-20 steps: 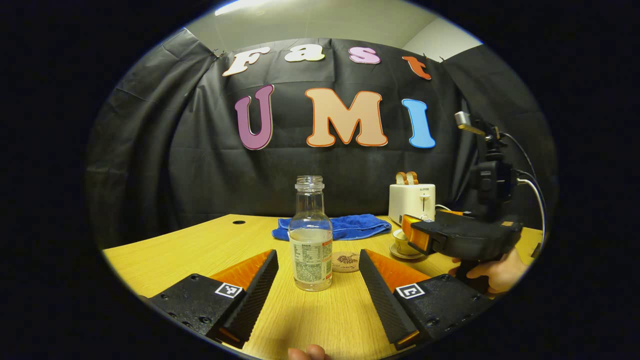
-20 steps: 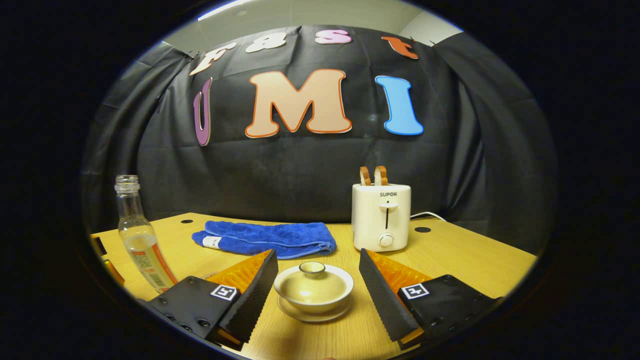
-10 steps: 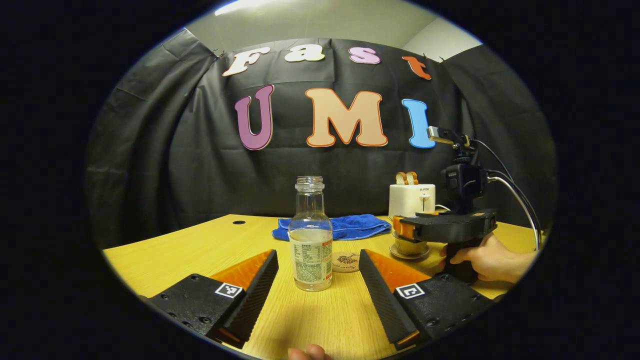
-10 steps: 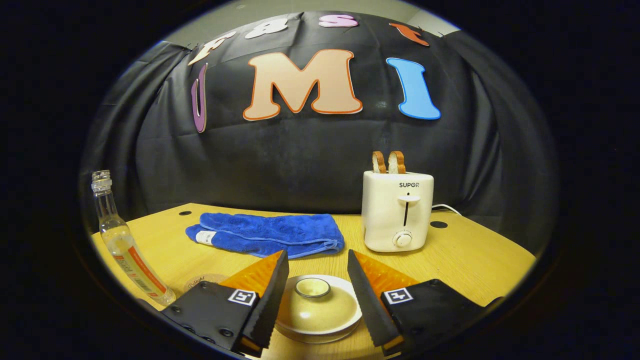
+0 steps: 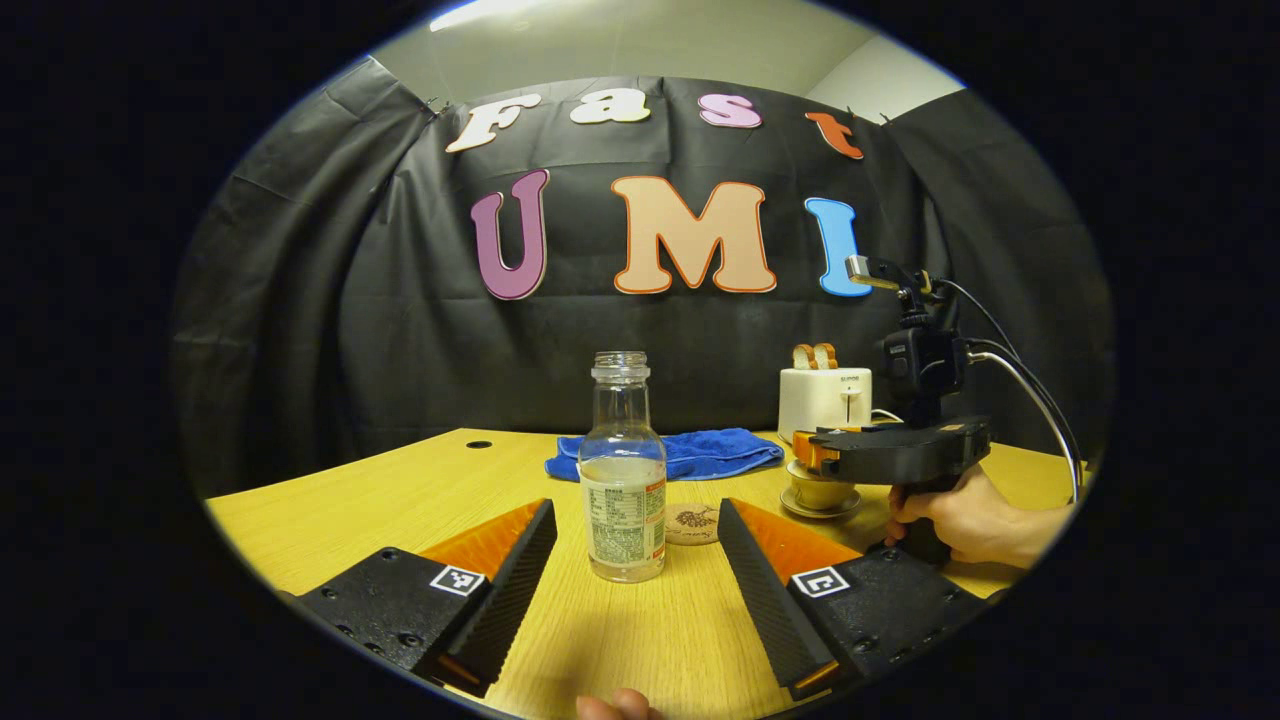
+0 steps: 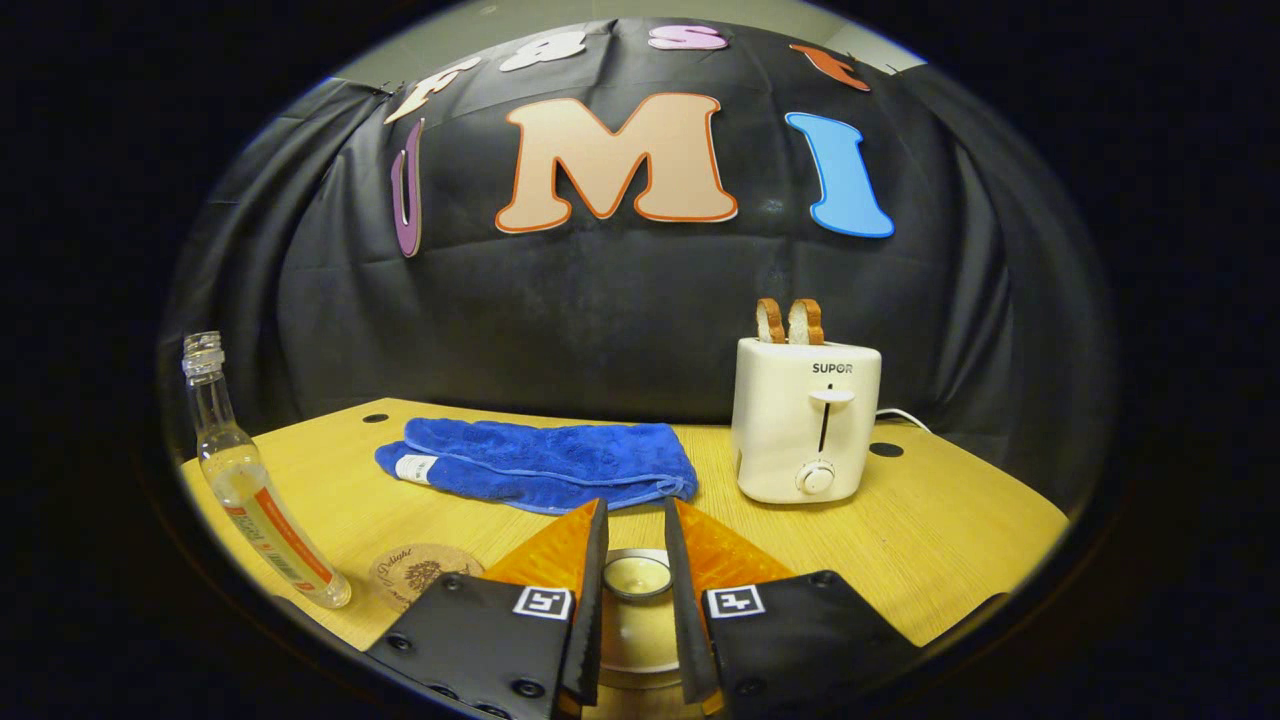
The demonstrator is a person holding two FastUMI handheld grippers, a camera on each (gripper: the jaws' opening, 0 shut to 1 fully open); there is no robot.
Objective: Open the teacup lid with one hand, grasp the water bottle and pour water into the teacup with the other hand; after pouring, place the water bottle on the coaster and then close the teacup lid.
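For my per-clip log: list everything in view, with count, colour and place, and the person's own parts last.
Water bottle: 1, clear, uncapped, between left fingers.
Coaster: 1, tan, beside bottle.
Teacup: 1, cream, lidded, on saucer.
Lid knob: 1, cream, between right fingers.
Towel: 1, blue, folded, rear.
Toaster: 1, white, two toast slices, right rear.
Table: 1, wood.
Left gripper: open.
Right gripper: closing on knob.
Hand: holds right gripper.

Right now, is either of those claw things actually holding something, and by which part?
The right gripper has its fingers closed around the teacup lid's knob. The left gripper holds nothing; the water bottle stands between its open fingers.
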